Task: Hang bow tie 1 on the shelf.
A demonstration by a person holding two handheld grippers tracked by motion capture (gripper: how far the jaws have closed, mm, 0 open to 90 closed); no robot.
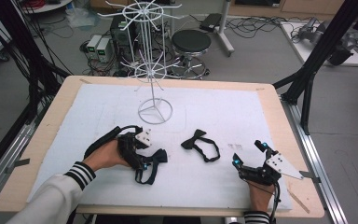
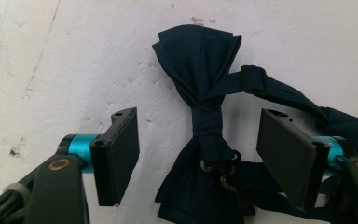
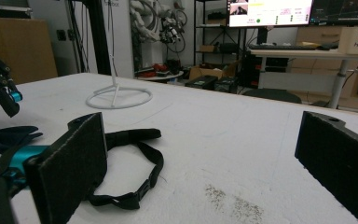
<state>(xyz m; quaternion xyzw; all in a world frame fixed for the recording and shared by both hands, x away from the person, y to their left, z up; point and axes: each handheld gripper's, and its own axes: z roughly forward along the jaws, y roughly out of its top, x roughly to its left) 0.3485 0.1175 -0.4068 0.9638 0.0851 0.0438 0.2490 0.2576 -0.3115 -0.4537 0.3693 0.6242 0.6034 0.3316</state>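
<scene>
Left claw (image 2: 198,154) straddles the navy bow tie (image 2: 200,112), pads not touching; right claw (image 3: 205,163) gapes wide, empty.

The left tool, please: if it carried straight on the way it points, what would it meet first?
Most likely the navy bow tie, lying between the left tool's open jaws at its knot; the white table cover lies directly beneath.

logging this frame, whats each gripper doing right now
left gripper: open, jaws either side of the navy bow tie, not pressing it
right gripper: open, empty

Table (image 1: 270,100): white sheet (image 1: 223,112), two bow ties (image 1: 154,158), stand (image 1: 154,112).
</scene>
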